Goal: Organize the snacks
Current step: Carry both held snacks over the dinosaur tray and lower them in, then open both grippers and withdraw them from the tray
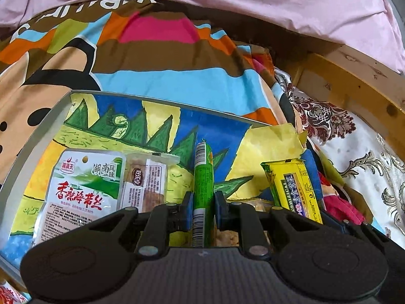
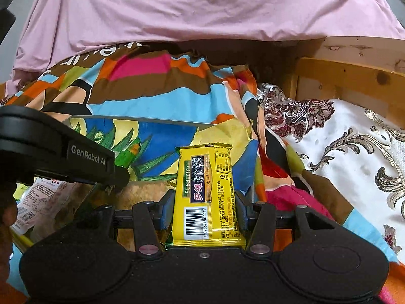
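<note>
Two snacks held at once: the left gripper (image 1: 203, 209) is clamped on a green stick snack (image 1: 203, 177), the right gripper (image 2: 204, 209) pinches a yellow biscuit pack (image 2: 206, 192). Both hang over the tray (image 1: 30, 147) on the bed, the yellow pack toward its right edge, a white seaweed packet (image 1: 81, 190) lying at its left.

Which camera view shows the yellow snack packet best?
The right wrist view: the yellow snack packet fills the centre, label readable, in the right gripper. The left wrist view shows it at the right, tilted and partly hidden.
</note>
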Available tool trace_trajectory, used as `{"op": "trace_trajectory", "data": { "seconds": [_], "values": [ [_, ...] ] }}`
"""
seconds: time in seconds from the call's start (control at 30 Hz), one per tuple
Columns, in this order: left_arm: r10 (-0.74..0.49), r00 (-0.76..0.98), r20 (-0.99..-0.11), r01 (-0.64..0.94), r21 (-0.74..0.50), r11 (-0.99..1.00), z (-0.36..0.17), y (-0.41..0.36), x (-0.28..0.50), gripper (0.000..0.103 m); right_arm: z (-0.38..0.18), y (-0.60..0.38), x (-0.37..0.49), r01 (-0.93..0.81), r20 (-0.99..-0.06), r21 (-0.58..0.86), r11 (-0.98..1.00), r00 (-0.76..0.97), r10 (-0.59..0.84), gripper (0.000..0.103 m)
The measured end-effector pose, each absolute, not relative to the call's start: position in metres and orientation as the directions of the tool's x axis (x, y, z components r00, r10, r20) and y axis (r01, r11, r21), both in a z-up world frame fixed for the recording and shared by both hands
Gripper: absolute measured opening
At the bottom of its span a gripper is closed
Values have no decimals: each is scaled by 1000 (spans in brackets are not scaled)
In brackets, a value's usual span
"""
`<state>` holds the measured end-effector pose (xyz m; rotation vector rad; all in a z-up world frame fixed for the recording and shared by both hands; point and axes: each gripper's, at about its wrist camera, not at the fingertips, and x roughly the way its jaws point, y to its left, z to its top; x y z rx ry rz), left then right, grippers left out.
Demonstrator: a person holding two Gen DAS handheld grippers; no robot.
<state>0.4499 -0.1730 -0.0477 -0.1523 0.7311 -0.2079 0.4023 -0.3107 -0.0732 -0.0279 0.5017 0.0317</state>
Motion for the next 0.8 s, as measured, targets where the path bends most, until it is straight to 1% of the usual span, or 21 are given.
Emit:
{"op": "trace_trajectory", "data": {
  "seconds": [0.23,0.33,0.4,0.47,0.53,0.57,0.6,0.63,0.67,0.7,0.73,0.8],
  "values": [
    [-245,719,-650,118,-233,965,-48,-169,451,20,-72,-312,401,-28,-472,-5,1000,881,22,55],
    [-251,722,-644,118,-243,963,-47,-167,450,24,-71,-311,398,-35,-454,2,999,890,32,63],
    [-257,722,-642,110,-260,959,-47,-165,449,33,-67,-309,394,-37,-434,-9,999,900,30,68],
    [-256,727,-637,101,-270,957,-45,-163,446,39,-62,-309,389,-34,-408,-10,999,912,27,77],
    [-266,738,-620,105,-284,953,-41,-160,442,43,-55,-309,383,-31,-383,-6,999,923,27,80],
    [-272,748,-606,109,-293,950,-37,-158,438,47,-51,-310,381,-29,-373,-6,1000,928,24,83],
    [-274,757,-593,109,-298,948,-34,-156,435,57,-47,-310,377,-24,-361,-8,1000,933,20,83],
    [-271,767,-581,106,-303,947,-30,-153,431,63,-42,-310,373,-21,-348,-10,1000,937,17,85],
    [-266,781,-565,100,-307,946,-25,-150,426,72,-37,-311,368,-20,-338,-11,1000,941,15,86],
    [-264,794,-547,101,-311,945,-21,-148,420,76,-32,-311,364,-18,-329,-11,1000,944,14,87],
    [-265,806,-530,109,-308,945,-16,-145,414,78,-26,-312,358,-18,-316,-12,1000,949,13,88],
    [-263,817,-513,122,-291,949,-7,-141,404,84,-15,-314,346,-17,-291,-16,1000,957,11,91]
  ]
}}
